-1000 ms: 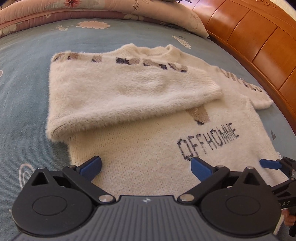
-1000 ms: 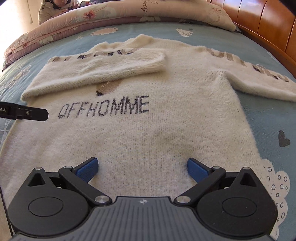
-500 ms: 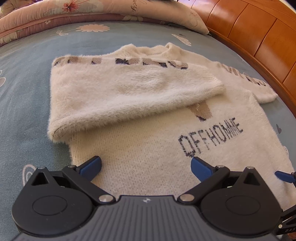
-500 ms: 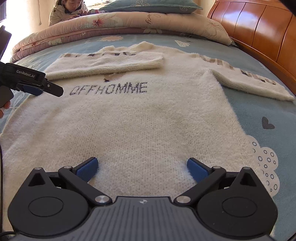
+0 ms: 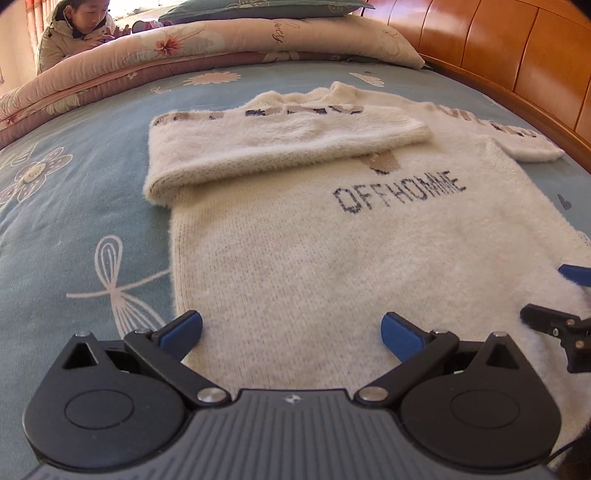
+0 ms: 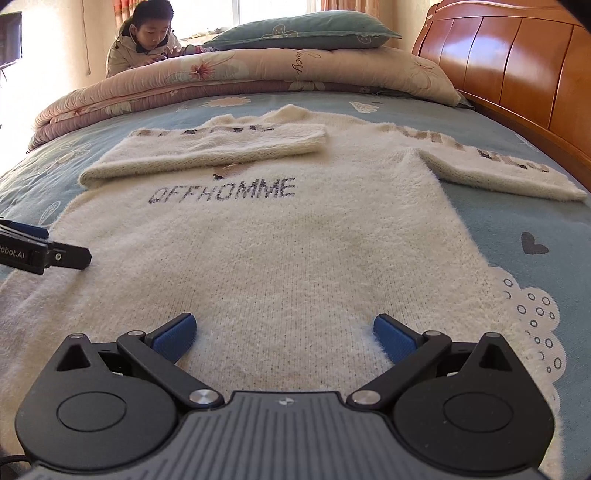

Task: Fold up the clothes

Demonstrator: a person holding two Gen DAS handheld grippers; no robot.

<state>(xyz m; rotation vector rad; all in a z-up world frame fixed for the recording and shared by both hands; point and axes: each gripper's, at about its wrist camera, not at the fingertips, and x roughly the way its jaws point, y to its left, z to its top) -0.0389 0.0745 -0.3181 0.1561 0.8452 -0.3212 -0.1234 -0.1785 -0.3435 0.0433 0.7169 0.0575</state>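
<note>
Blue patterned bedsheet (image 6: 517,221) covers the bed. Folded floral quilt (image 6: 240,77) lies at 12 o'clock, green pillow (image 6: 303,31) on top. Wooden headboard (image 6: 517,66) at 2 o'clock. Person (image 6: 144,44) at 11 o'clock.

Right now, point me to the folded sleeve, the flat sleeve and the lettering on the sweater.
folded sleeve (image 5: 280,147): left wrist view, middle of the sleeve laid across the chest.
flat sleeve (image 6: 495,170): right wrist view, mid-length, spread out on the bedsheet.
lettering (image 6: 221,194): right wrist view, centre of the word OFFHOMME.
</note>
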